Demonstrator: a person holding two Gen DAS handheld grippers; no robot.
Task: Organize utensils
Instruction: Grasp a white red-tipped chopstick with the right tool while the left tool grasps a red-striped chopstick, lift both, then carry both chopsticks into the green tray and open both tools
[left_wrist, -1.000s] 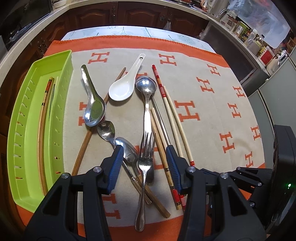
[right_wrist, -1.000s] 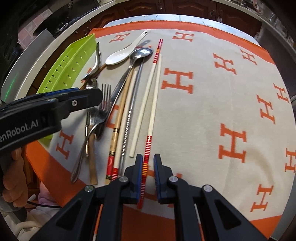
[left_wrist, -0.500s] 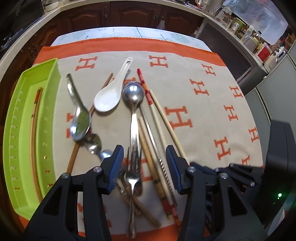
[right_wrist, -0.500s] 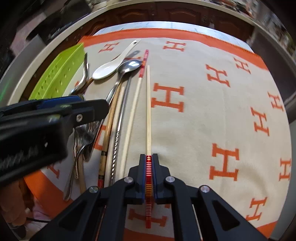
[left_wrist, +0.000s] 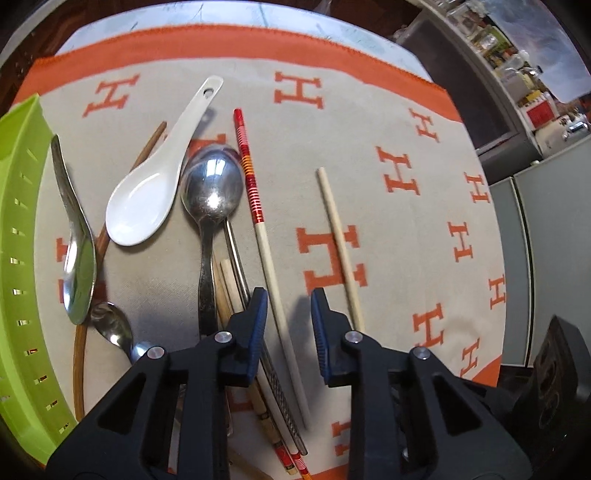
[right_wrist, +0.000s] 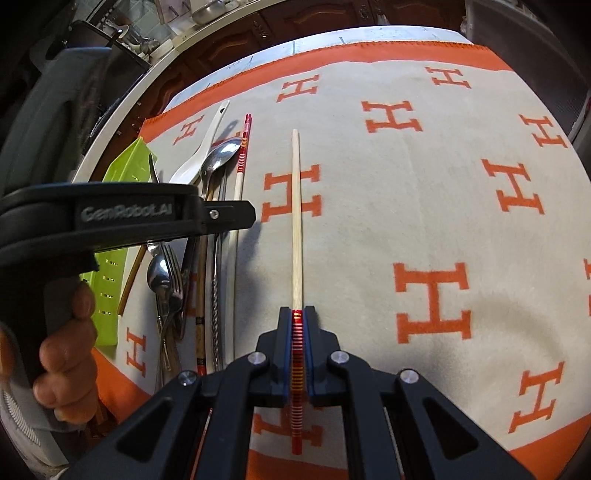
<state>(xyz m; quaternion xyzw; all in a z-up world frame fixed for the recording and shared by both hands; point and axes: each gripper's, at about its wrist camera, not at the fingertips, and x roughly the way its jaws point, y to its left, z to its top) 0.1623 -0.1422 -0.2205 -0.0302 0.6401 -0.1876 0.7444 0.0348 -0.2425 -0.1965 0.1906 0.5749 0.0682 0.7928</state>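
One chopstick (right_wrist: 296, 221) clamped in right gripper (right_wrist: 296, 332), above the cloth (right_wrist: 424, 184). Left gripper (left_wrist: 286, 317) open, empty, over its twin (left_wrist: 266, 251). Spoons, fork unsorted beside green tray (left_wrist: 22, 221); most work remains.

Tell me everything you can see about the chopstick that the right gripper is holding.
The chopstick is a thin, straight stick, pale like wood or bamboo, with a glossy band of red, orange and yellow stripes at its thick end. The right gripper is shut on that striped part, and the end sticks out behind the fingers. The pale tip points away over the cloth, apart from the other utensils. Whether it is lifted or resting on the cloth cannot be told.
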